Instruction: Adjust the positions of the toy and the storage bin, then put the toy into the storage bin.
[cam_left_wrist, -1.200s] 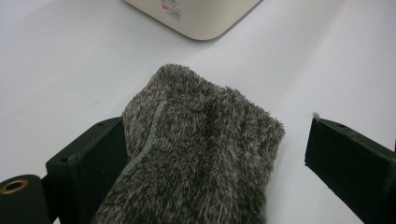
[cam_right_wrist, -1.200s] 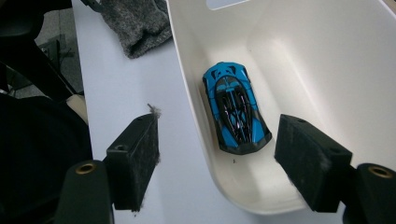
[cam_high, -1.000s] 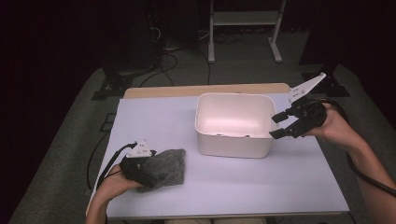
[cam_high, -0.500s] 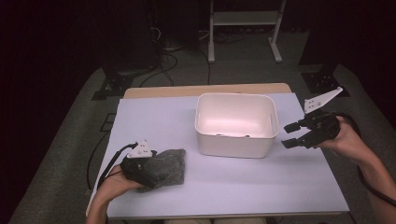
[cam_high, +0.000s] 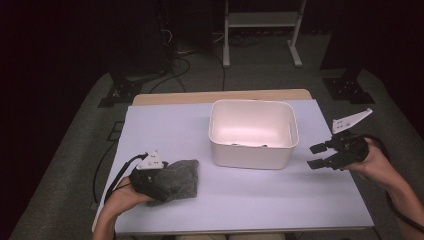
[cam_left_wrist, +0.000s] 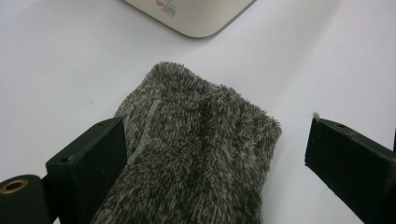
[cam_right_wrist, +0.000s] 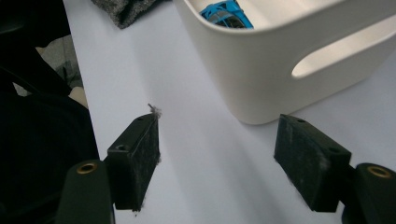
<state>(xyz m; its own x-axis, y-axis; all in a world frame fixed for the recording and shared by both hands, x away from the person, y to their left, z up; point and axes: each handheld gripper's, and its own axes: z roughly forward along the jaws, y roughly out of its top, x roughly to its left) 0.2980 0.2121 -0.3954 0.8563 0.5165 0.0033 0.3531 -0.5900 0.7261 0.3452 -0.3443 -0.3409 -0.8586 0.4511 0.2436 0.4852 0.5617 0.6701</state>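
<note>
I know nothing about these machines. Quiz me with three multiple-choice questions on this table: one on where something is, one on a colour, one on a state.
1. Where does the grey fuzzy cloth lie?
A inside the tub
B on the table, left of the tub
C on the floor

2. What colour is the plastic tub?
A white
B red
C green

3. How does the right claw stand?
A shut on the cloth
B shut on the tub's rim
C open, holding nothing

B: the high view shows the cloth on the table by the left claw.
A: its walls are white.
C: its jaws stand apart over bare table beside the tub.
</note>
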